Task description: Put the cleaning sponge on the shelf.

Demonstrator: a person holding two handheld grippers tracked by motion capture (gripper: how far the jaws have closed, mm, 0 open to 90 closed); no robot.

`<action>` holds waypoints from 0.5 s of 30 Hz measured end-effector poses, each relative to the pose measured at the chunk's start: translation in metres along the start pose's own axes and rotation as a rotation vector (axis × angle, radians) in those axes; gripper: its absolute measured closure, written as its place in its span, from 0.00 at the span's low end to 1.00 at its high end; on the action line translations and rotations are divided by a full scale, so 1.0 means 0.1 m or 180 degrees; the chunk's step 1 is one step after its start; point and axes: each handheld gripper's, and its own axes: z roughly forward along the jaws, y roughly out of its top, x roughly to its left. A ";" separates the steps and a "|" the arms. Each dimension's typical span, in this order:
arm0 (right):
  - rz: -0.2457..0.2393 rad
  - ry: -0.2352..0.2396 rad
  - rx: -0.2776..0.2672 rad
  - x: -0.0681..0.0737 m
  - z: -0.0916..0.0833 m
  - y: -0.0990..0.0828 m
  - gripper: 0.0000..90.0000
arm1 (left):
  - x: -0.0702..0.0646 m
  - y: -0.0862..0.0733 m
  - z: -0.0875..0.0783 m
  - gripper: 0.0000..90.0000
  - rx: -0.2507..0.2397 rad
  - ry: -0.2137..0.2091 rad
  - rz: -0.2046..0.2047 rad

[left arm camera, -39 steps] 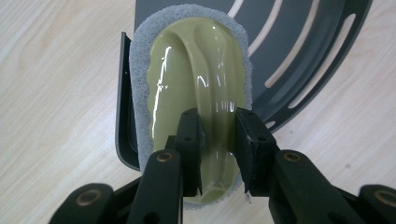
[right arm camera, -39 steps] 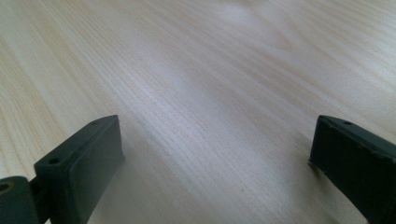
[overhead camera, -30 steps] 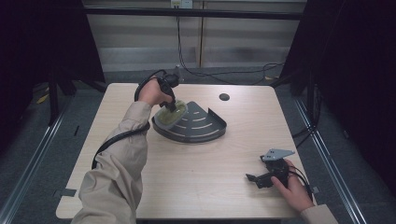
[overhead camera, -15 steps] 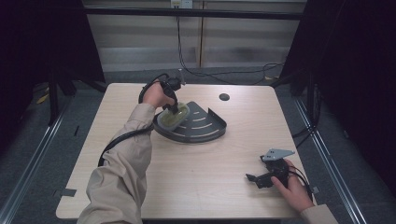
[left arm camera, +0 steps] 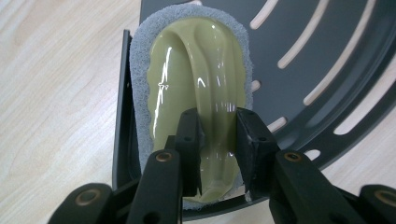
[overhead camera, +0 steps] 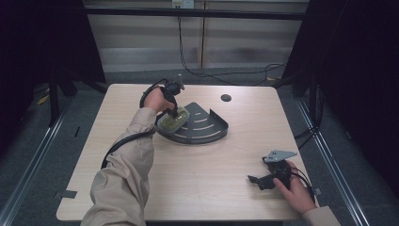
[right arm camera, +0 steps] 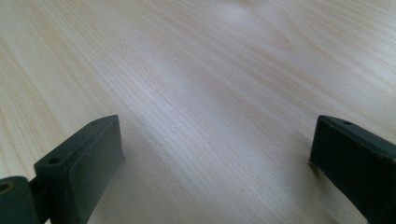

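Note:
A scrubber (left arm camera: pixel 196 70) with a glossy olive-green handle and a grey pad lies on the left end of a dark grey slotted corner shelf (left arm camera: pixel 327 56). My left gripper (left arm camera: pixel 218 140) is shut on the handle's raised ridge, one jaw on each side. From above, the left gripper (overhead camera: pixel 174 113) points down onto the scrubber (overhead camera: pixel 170 122) at the left part of the corner shelf (overhead camera: pixel 207 129), mid-table. My right gripper (overhead camera: pixel 258 181) rests near the table's front right, held in a hand. Its jaws stand wide apart over bare wood in the right gripper view, right gripper (right arm camera: pixel 215 154) open and empty.
The light wooden table (overhead camera: pixel 211 188) has a small dark round hole (overhead camera: pixel 226 98) at the back right of the shelf. A black cable (overhead camera: pixel 123 146) trails from the left gripper along the sleeve. Dark floor and metal rails surround the table.
The left gripper has shifted slightly right and down, bringing the scrubber lower onto the shelf's left end. The right gripper has stayed still.

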 end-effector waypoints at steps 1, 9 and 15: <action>0.0002 0.0000 -0.0001 0.00 0.00 0.00 0.02 | 0.01 -0.01 0.01 0.80 -0.0004 -0.0020 -0.0012; 0.0002 0.0001 0.0000 0.00 0.00 0.00 0.02 | 0.02 -0.02 0.04 0.80 -0.0010 0.0006 -0.0004; 0.0001 0.0000 0.0000 0.00 0.00 0.00 0.02 | 0.02 -0.01 0.05 0.79 -0.0024 0.0016 0.0003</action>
